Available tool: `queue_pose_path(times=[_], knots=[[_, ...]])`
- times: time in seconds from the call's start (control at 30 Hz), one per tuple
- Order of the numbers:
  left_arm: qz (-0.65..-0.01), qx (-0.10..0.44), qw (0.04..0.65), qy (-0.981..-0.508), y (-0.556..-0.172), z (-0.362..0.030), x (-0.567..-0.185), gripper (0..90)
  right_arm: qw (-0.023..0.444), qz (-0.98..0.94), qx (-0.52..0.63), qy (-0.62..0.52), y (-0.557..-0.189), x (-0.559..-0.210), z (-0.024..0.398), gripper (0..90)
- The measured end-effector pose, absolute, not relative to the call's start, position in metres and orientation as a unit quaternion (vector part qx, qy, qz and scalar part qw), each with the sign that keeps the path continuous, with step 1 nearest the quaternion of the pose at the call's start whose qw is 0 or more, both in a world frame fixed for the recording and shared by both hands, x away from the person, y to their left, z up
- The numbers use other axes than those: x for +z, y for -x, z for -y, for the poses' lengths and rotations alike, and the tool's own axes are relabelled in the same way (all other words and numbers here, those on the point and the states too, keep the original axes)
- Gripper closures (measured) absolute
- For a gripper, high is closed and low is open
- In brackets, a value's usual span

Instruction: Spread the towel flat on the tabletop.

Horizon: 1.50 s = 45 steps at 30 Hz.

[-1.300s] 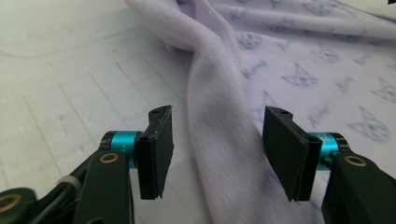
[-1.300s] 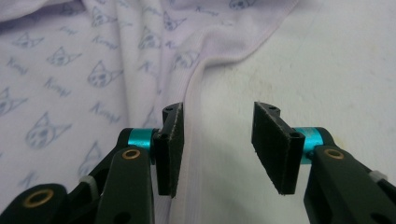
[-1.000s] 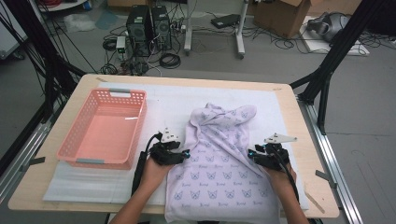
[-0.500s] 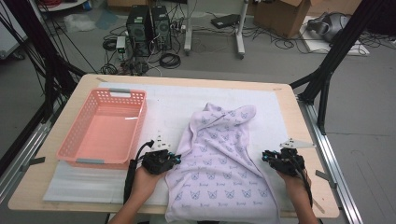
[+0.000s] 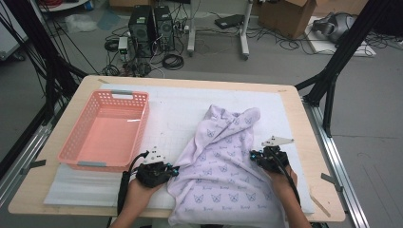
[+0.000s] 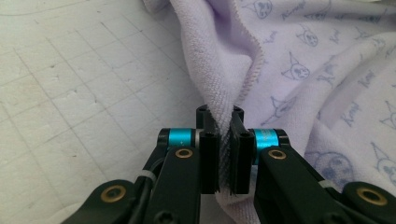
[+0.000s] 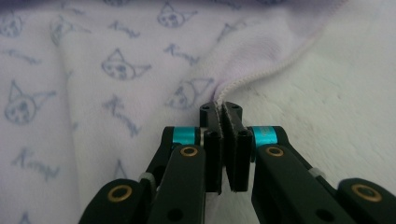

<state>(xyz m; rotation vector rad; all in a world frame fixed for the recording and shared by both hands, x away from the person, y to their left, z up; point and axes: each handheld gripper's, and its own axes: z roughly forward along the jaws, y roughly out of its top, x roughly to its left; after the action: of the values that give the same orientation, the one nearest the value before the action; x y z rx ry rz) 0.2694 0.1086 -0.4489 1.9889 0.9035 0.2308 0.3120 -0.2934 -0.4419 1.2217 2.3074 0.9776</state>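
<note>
Towel [image 5: 223, 161] lies on the bench [image 5: 304, 118] between our two hand-held grippers, the left [image 5: 172, 170] clamped tight on its left hem and the right [image 5: 255, 156] on its right hem, its long axis running away from both, each equally near.

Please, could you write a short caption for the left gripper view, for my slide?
Left gripper shut on the hemmed edge of a lilac cat-print towel above a white gridded mat.
</note>
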Motion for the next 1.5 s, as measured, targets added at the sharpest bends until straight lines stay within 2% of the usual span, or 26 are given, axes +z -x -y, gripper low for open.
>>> queue_pose_path(times=[0.13,0.23,0.33,0.43,0.57,0.6,0.7,0.8,1.1,1.37,1.5], knots=[[-0.368,0.094,0.459,-0.803,-0.270,-0.109,-0.448,82.8,0.176,-0.816,0.340,-0.432,-0.300,-0.441,0.313,87.7],[-0.371,0.087,0.459,-0.803,-0.272,-0.108,-0.449,75.8,0.177,-0.815,0.338,-0.435,-0.287,-0.440,0.331,87.7],[-0.378,0.082,0.460,-0.799,-0.275,-0.105,-0.450,61.3,0.175,-0.822,0.327,-0.431,-0.274,-0.437,0.343,87.7],[-0.379,0.087,0.463,-0.797,-0.278,-0.102,-0.447,52.8,0.173,-0.833,0.315,-0.422,-0.255,-0.435,0.354,87.7],[-0.374,0.092,0.468,-0.795,-0.287,-0.096,-0.442,47.4,0.182,-0.833,0.320,-0.412,-0.235,-0.434,0.364,87.2],[-0.373,0.092,0.472,-0.793,-0.289,-0.093,-0.440,47.5,0.184,-0.829,0.330,-0.413,-0.235,-0.433,0.367,85.9],[-0.363,0.092,0.477,-0.795,-0.299,-0.085,-0.438,47.6,0.195,-0.805,0.363,-0.427,-0.239,-0.428,0.369,66.1],[-0.359,0.101,0.477,-0.796,-0.314,-0.076,-0.439,48.3,0.209,-0.788,0.378,-0.439,-0.249,-0.423,0.367,58.6],[-0.354,0.106,0.471,-0.801,-0.355,-0.043,-0.424,44.4,0.204,-0.786,0.379,-0.444,-0.277,-0.431,0.351,56.3],[-0.358,0.113,0.458,-0.806,-0.383,-0.008,-0.430,42.6,0.193,-0.778,0.394,-0.449,-0.281,-0.436,0.345,45.7],[-0.364,0.112,0.444,-0.811,-0.389,0.007,-0.436,51.1,0.192,-0.781,0.391,-0.449,-0.284,-0.439,0.344,45.4]])
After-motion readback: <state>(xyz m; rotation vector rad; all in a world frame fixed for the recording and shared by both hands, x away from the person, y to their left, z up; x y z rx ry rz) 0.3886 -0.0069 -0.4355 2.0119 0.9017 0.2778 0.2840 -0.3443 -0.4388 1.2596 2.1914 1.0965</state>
